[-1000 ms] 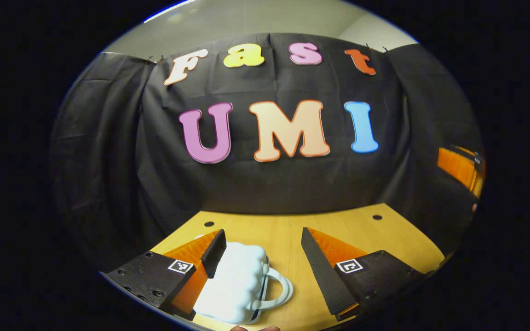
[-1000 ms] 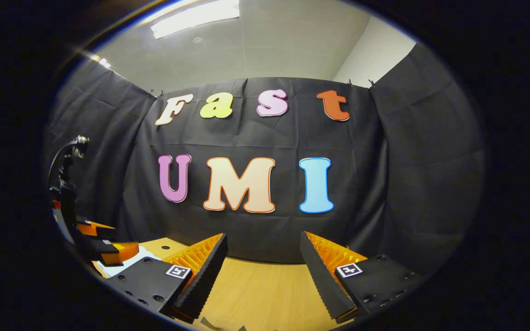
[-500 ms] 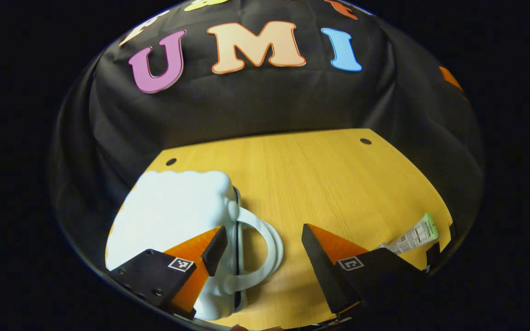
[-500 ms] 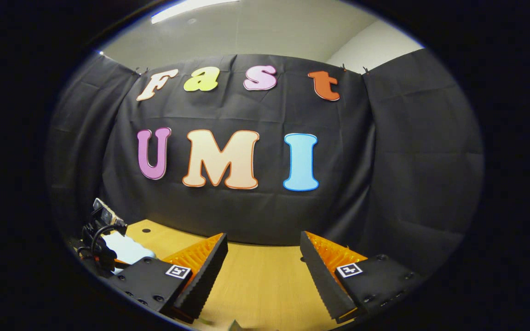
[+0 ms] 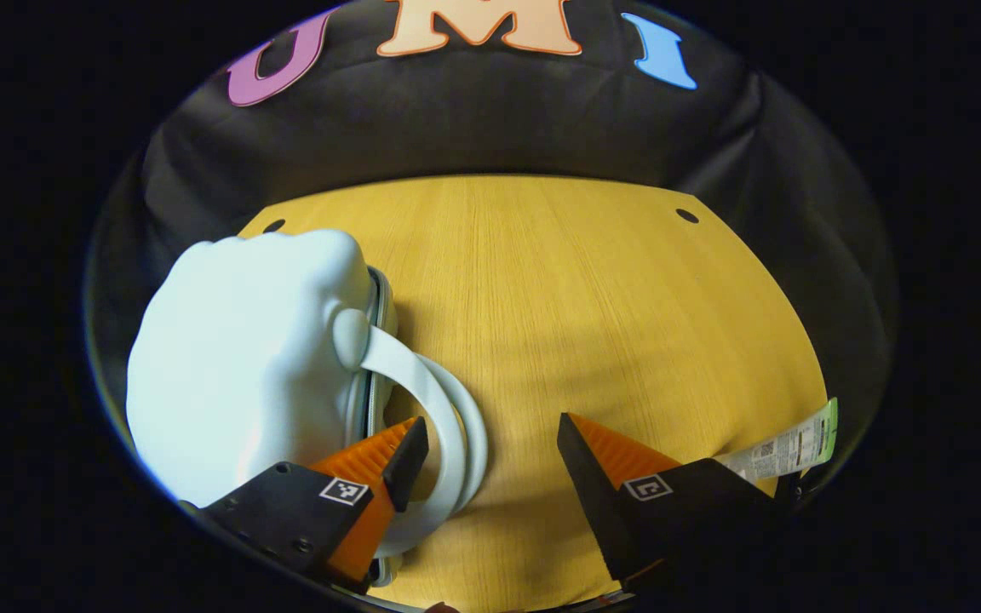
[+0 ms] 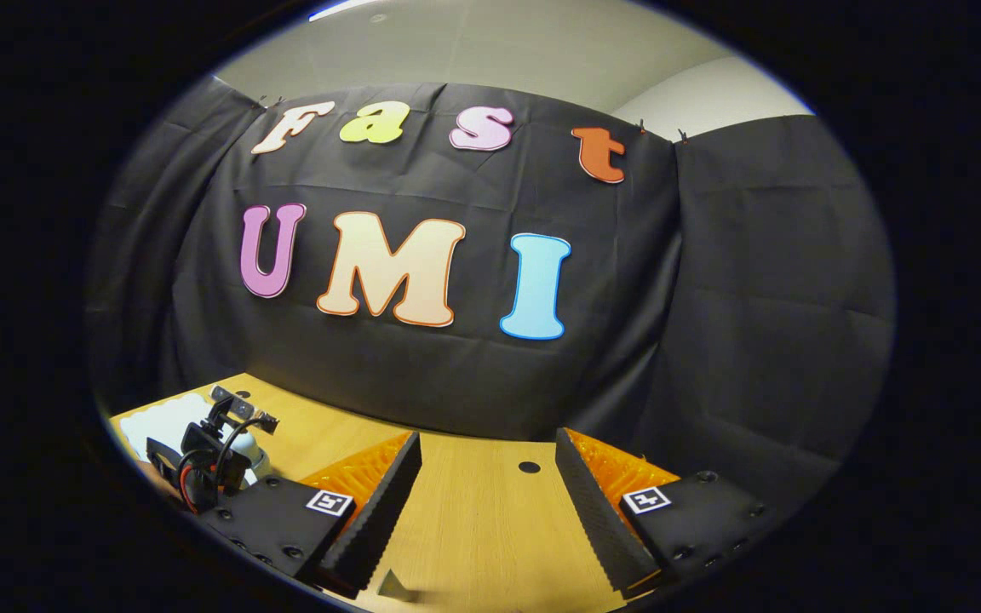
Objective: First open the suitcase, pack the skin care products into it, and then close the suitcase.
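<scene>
Step in hand: opening, judged from closed lid. Pale suitcase (image 5: 243, 366) at 9 o'clock on wooden table (image 5: 593, 289), shut, looped handle (image 5: 439, 409) pointing to table centre. Left gripper (image 5: 484, 443) spread wide, holding nothing, one finger (image 5: 405, 447) above handle loop, contact unclear. Skin care tube (image 5: 793, 444) at 4 o'clock, well apart from case. Right gripper (image 6: 484, 498) wide, empty, above bare table; left gripper there at 8 o'clock beside suitcase. Next, by judgement: catch lid edge or handle, lift lid.

wooden table (image 5: 593, 289) | white suitcase (image 5: 243, 366) at left | tube (image 5: 788, 444) at right edge
</scene>
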